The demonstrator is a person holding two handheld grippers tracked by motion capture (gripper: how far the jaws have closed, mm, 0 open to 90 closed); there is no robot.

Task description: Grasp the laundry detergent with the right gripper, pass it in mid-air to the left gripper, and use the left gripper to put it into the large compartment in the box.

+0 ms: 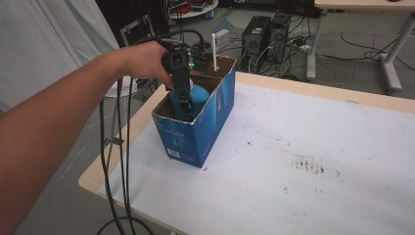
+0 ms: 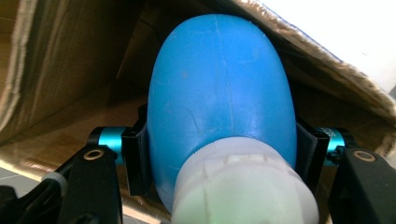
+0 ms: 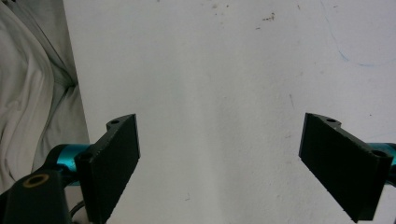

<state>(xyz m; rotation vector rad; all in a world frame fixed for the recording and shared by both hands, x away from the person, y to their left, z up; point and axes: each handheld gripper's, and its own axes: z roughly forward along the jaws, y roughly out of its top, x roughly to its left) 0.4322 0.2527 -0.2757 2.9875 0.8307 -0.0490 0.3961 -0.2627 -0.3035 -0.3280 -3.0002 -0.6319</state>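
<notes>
Blue bottle held inside an open cardboard box by the left tongs.

The blue bottle [image 2: 223, 88], white-capped, was gripped on both sides by the left tongs [image 1: 183, 100] inside the box [image 1: 205, 128] on the white tabletop [image 1: 303, 161]. The right tongs [image 3: 219, 168] were spread wide with nothing between them, above bare tabletop.

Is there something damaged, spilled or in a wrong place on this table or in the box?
Nothing is spilled. The white table cover carries brownish stains and small dark specks. The cardboard box has rough, frayed top edges. The blue bottle sits inside it, clamped by the left gripper.
</notes>
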